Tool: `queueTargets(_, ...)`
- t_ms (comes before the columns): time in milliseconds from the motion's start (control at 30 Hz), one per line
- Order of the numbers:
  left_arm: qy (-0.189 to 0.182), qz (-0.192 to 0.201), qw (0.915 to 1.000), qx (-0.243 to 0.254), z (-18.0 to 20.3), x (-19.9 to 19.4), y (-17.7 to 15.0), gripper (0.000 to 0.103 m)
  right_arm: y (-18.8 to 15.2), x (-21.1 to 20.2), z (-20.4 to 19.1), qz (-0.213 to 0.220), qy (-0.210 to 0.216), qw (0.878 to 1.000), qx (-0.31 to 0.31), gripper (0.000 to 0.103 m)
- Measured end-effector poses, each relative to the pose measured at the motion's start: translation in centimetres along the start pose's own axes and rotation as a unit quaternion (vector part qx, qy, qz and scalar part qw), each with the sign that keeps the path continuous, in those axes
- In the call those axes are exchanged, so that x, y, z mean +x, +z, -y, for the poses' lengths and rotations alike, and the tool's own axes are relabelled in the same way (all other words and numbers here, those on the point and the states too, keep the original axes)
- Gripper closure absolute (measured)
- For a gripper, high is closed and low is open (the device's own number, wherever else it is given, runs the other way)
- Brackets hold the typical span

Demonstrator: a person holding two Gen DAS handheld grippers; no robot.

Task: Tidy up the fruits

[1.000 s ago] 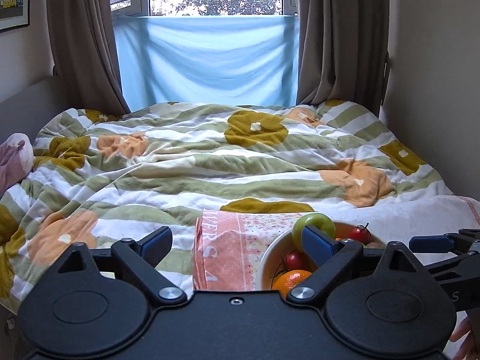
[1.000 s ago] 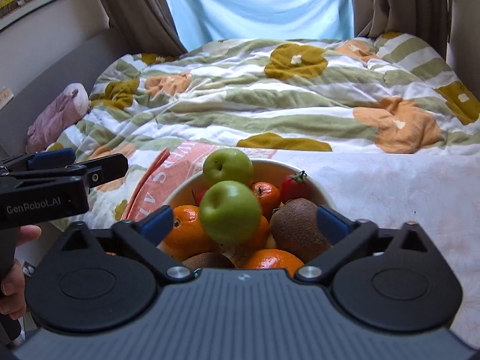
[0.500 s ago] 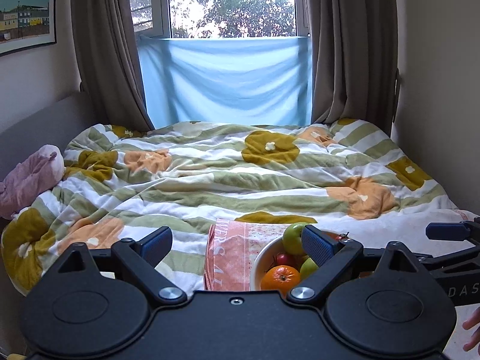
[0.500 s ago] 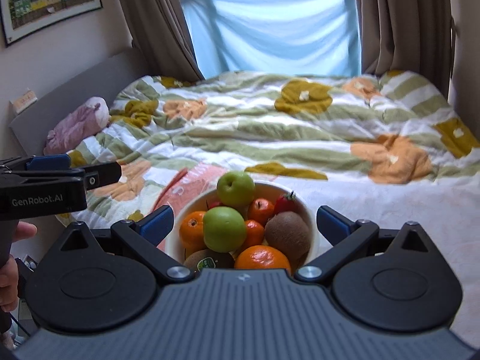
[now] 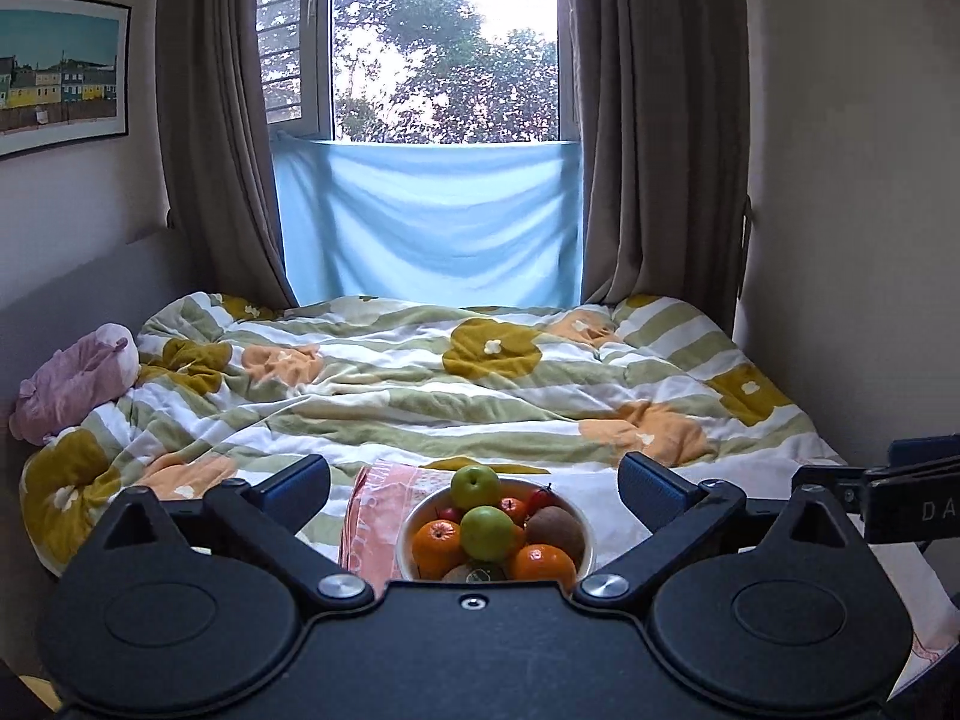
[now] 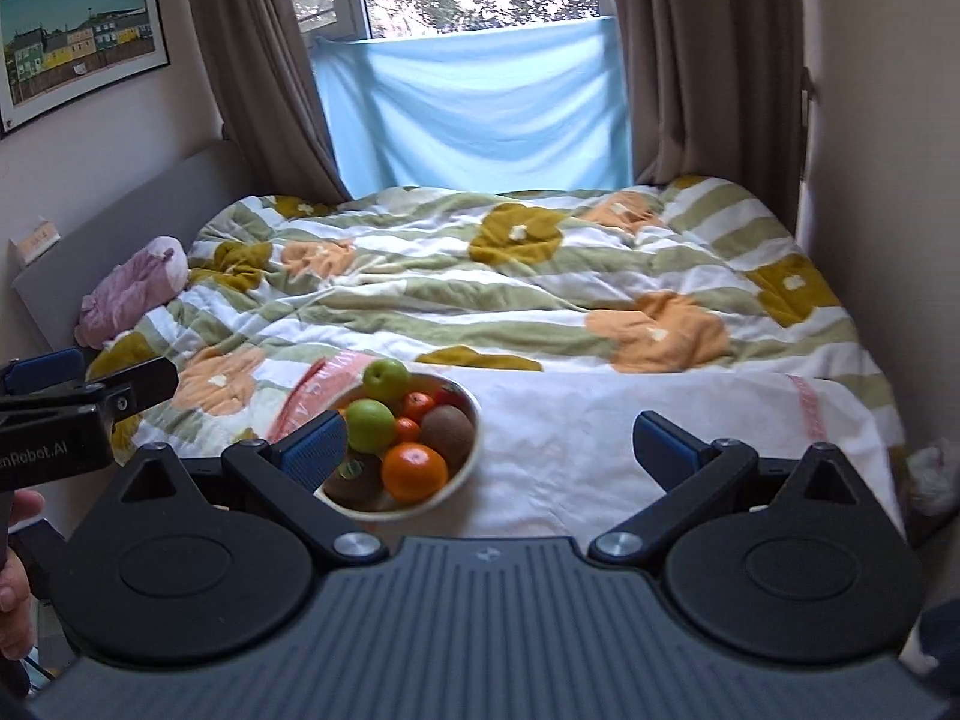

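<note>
The fruits are sitting heaped together in a white bowl (image 6: 465, 468) near the foot of the bed (image 6: 540, 276), on a white cloth (image 6: 600, 438) spread over the flowered quilt. Two green apples (image 5: 486, 531) are riding on top, with oranges (image 6: 415, 471), a brown kiwi (image 6: 447, 429) and small red fruits packed around them (the pile is leaning on itself, so lifting one piece could shift its neighbours). A pink printed towel (image 5: 372, 516) is lying just beside the bowl on its left. The flat cloth is probably serving as a clean, level patch on the soft bedding.

Whether the bowl is the fruits' sorted home or the pile waiting to be sorted, this scene is fitting either reading.

The left hand-held gripper (image 5: 474, 489) is hanging level and back from the bed, pointing straight at the bowl, its fingers spread wide with nothing between them. The right hand-held gripper (image 6: 489, 441) is sitting higher and angled down over the cloth, to the right of the bowl, likewise splayed and empty. The person's left hand (image 6: 15, 576) is showing at the edge of the right view, wrapped round the other tool's handle.
</note>
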State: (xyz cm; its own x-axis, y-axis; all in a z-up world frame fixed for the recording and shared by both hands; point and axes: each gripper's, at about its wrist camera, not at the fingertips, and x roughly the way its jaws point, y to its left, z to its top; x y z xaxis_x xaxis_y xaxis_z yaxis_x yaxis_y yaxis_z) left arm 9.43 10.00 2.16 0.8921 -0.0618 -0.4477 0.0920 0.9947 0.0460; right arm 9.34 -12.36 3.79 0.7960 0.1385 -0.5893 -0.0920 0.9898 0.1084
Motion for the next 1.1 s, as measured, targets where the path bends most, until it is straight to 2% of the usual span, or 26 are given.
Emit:
queueTargets(133, -0.002, -0.012, 0.9999, 0.011, 2.0, -2.4, -0.9, 0.0, -1.6, -3.6, 0.6, -0.004, -0.041, 0.999, -0.018, 0.0)
queueTargets(300, -0.01, -0.03, 0.9995, 0.004, 3.6, -4.3, -2.3, 0.0, -3.9, -5.7, 1.8, -0.034, -0.07, 0.997, -0.006, 0.0)
queueTargets(567, -0.006, -0.047, 0.9984, 0.031, 5.3, -5.4, -4.0, 0.0, -6.3, -7.1, 3.8, -0.057, -0.088, 0.994, 0.024, 0.0)
queueTargets(1100, -0.005, -0.044, 0.9983, 0.038, 6.0, -5.6, -3.9, 0.0, -5.7, -7.3, 4.8, -0.05, -0.096, 0.993, 0.037, 0.0)
